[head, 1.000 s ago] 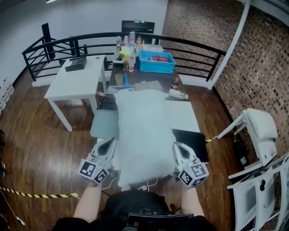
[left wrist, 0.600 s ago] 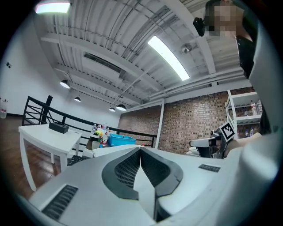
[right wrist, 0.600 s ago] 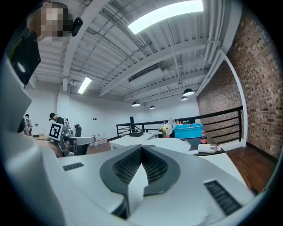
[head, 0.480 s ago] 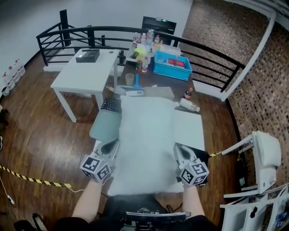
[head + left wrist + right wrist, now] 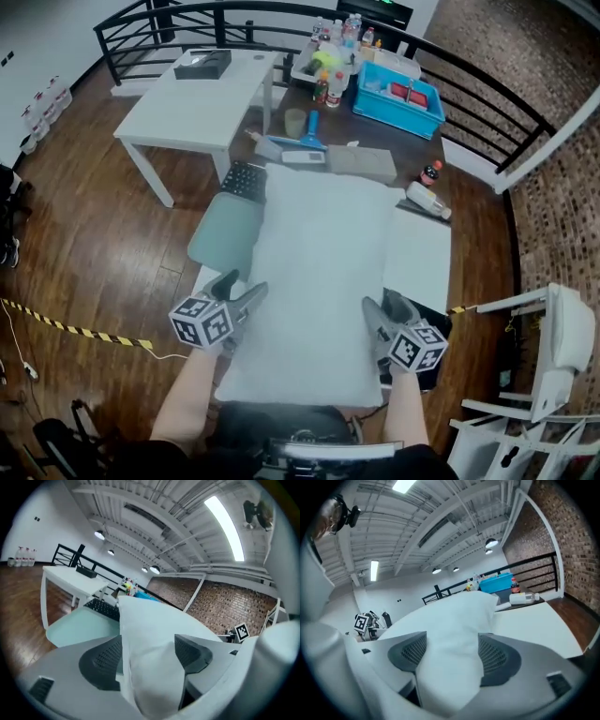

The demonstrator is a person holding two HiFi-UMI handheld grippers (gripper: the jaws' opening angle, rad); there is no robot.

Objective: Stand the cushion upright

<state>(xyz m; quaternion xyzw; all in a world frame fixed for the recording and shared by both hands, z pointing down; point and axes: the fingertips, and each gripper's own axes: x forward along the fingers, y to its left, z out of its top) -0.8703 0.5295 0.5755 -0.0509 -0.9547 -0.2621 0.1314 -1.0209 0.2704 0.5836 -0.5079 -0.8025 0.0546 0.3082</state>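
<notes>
The long white cushion (image 5: 319,272) lies flat along the desk, its near end toward me. My left gripper (image 5: 242,291) is at its near left corner, my right gripper (image 5: 386,311) at its near right corner. In the left gripper view the cushion's corner (image 5: 145,620) bulges between the spread pads of the left gripper (image 5: 147,653). The right gripper view shows the same: the cushion (image 5: 454,616) fills the gap of the right gripper (image 5: 452,656). Both sets of jaws are opening, and the fabric sits loosely between them.
A white table (image 5: 202,103) stands at the far left. Behind the cushion are a keyboard (image 5: 246,178), a blue bin (image 5: 398,94) and bottles (image 5: 427,199). A white board (image 5: 419,253) lies at the right, a pale green pad (image 5: 223,232) at the left. White chairs (image 5: 562,328) stand right.
Both grippers have come down with the cushion's near end, which now rests low and flat. Their jaws, pinched on the corners before, stand spread apart.
</notes>
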